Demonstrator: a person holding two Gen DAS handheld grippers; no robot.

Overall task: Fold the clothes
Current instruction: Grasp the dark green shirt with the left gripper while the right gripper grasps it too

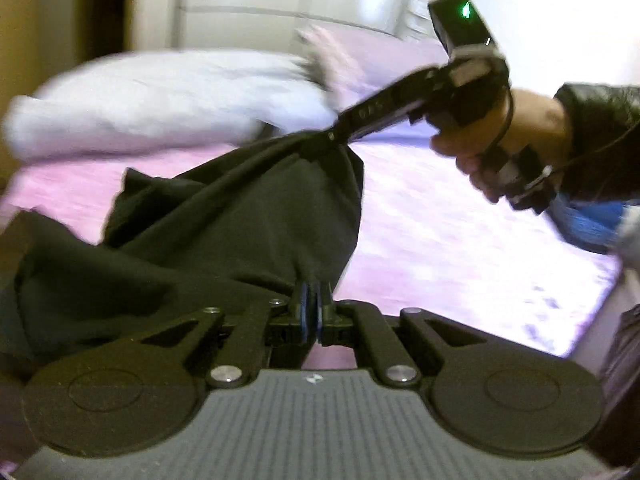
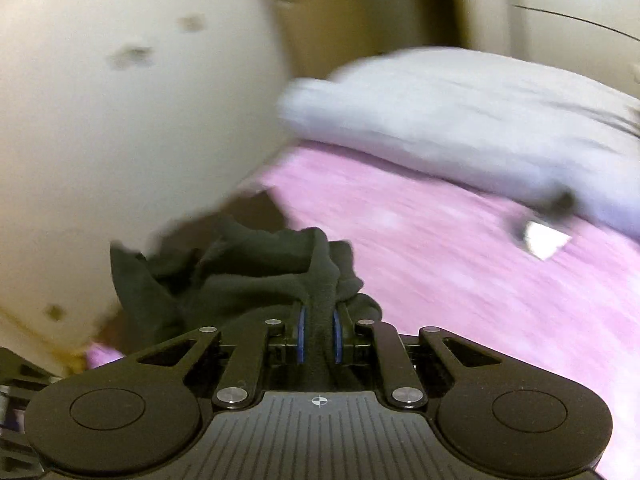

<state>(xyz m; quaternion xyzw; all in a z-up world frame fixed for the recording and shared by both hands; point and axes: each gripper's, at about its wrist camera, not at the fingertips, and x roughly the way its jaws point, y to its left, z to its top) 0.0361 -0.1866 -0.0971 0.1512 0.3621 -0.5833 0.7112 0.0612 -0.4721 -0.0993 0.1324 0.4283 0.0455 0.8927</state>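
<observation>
A black garment (image 1: 224, 216) hangs stretched above a pink bedspread (image 1: 460, 240). My left gripper (image 1: 314, 300) is shut on one edge of the cloth, pads pressed together with fabric pinched between them. In the same view my right gripper (image 1: 334, 134), held by a hand in a dark sleeve, is shut on another edge of the garment farther off. The right wrist view shows my right gripper (image 2: 319, 320) with a thick fold of the black garment (image 2: 256, 272) clamped between its blue pads; the rest bunches ahead and to the left.
A grey-white pillow (image 1: 152, 100) lies at the far side of the bed, also seen as the pillow (image 2: 460, 112). A large blurred cream surface (image 2: 120, 120) fills the left of the right wrist view. A small white object (image 2: 544, 240) lies on the bedspread (image 2: 460, 280).
</observation>
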